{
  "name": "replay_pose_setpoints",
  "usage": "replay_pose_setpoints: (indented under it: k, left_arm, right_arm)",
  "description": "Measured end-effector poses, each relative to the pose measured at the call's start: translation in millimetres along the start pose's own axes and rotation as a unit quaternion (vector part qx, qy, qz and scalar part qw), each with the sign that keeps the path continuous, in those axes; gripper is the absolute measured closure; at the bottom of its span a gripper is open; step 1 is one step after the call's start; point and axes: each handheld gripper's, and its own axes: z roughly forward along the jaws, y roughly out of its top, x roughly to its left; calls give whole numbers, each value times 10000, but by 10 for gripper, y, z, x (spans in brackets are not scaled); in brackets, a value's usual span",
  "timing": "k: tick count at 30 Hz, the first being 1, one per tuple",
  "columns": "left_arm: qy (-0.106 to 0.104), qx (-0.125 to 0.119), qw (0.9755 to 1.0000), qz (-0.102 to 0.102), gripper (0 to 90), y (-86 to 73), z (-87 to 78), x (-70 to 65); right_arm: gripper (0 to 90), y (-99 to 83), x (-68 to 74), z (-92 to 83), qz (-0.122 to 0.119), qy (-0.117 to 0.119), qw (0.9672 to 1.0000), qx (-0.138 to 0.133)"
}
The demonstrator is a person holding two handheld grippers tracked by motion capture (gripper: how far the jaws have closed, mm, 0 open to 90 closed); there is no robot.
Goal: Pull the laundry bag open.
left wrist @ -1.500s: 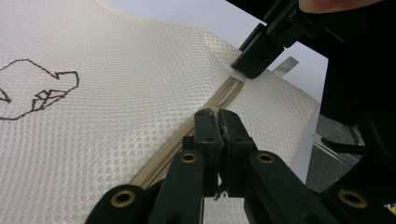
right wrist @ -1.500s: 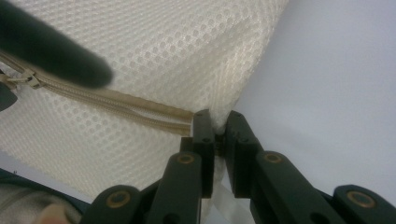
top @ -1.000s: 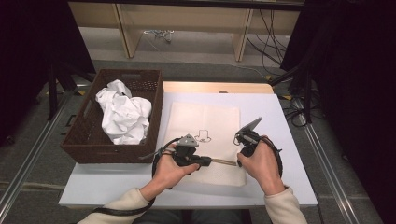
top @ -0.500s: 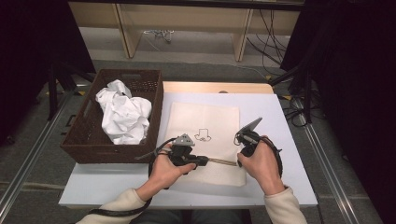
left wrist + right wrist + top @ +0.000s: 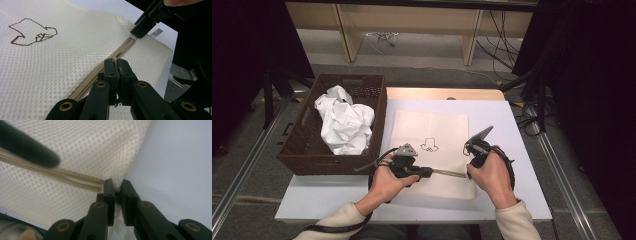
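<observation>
place: lab | signs: black curtains (image 5: pixel 592 75), loose cables (image 5: pixel 497 35), floor rails (image 5: pixel 257 150)

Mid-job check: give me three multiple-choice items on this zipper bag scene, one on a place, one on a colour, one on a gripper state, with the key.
1. Where does the mesh bag lie?
A. in the basket
B. flat on the table
C. on the floor

2. What colour is the crumpled cloth in the basket?
A. white
B. red
C. black

3. How does the right gripper stand?
A. wide open above the bag
B. shut on nothing
C. shut on the bag's corner

Key: 1 B, the bag is spread on the table; 2 A, white folds show above the brown weave; 3 C, mesh is pinched between its jaws beside the zipper end.
</observation>
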Motion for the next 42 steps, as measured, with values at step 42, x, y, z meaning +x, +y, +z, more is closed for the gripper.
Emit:
replay_pose_setpoints:
  k: [42]
  left_arm:
    - [117,-9,9999,-24,869,-86,-175,98]
  right_arm:
    - [847,1,-10,19,-136,-119,9998,-93]
